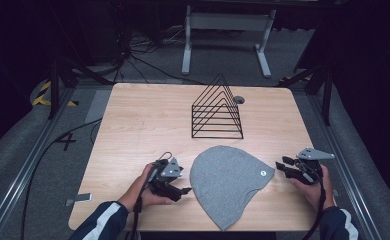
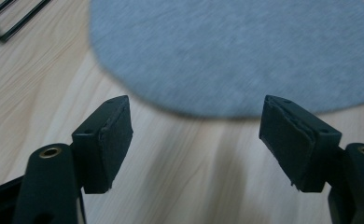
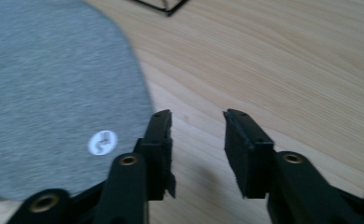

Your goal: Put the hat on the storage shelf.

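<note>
A grey knit beanie (image 1: 228,182) lies flat on the wooden table (image 1: 143,120), near its front edge. A small round white badge (image 1: 263,173) marks its right corner. In the left gripper view the beanie (image 2: 236,51) spreads just beyond the open jaws. My left gripper (image 1: 186,191) sits just left of the beanie, open with nothing between its fingers. My right gripper (image 1: 281,163) is just right of the badge corner, also open and empty. In the right gripper view the badge (image 3: 102,142) lies left of the jaws.
A black wire rack (image 1: 217,111) shaped like a triangular prism stands behind the beanie at mid-table. A small round hole (image 1: 239,99) sits in the tabletop beside it. A white table frame (image 1: 228,35) and cables lie on the floor beyond.
</note>
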Demonstrator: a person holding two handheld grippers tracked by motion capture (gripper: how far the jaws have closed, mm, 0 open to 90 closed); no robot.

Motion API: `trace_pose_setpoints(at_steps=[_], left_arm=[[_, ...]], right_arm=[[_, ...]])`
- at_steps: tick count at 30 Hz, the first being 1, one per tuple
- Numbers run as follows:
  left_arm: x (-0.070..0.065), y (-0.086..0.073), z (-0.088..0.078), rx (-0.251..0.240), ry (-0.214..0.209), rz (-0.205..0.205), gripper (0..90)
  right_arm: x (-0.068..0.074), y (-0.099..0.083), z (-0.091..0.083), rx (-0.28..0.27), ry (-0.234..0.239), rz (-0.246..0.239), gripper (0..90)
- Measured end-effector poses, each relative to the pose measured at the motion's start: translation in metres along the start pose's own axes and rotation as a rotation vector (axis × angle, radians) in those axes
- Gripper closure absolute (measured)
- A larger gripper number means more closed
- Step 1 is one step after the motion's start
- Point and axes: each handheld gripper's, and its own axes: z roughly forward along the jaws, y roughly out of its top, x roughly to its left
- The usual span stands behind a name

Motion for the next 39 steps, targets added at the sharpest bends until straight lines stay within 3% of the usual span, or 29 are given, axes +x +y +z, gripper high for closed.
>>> trace_pose_setpoints(at_steps=[1,2,9,10,14,15,21,30,39], left_arm=[[-0.004,0.005,0.005,-0.005,-0.015,0.005,27.2],[-0.011,0.013,0.014,0.01,-0.032,0.041,28.3],[-0.031,0.027,0.044,0.034,-0.083,0.1,30.5],[-0.033,0.027,0.048,0.055,-0.095,0.101,30.5],[-0.033,0.027,0.051,0.043,-0.106,0.083,30.5],[-0.031,0.027,0.05,0.048,-0.108,0.093,30.2],[-0.019,0.02,0.044,0.058,-0.091,0.048,28.9],[0.003,0.009,0.033,0.064,-0.029,-0.015,27.2],[0.021,0.002,0.024,0.076,0.037,-0.036,25.5]], right_arm=[[0.004,0.002,0.002,0.011,0.017,-0.019,67.3],[0.012,0.004,0.005,0.026,0.043,-0.053,71.7],[0.036,0.009,0.016,0.058,0.122,-0.139,77.1],[0.038,0.009,0.017,0.059,0.125,-0.148,77.6],[0.041,0.008,0.021,0.084,0.145,-0.173,78.5],[0.042,0.008,0.022,0.091,0.15,-0.177,78.4],[0.045,0.008,0.022,0.104,0.17,-0.198,78.5],[0.057,0.007,0.019,0.127,0.201,-0.211,78.3],[0.071,0.008,0.016,0.151,0.228,-0.235,77.8]])
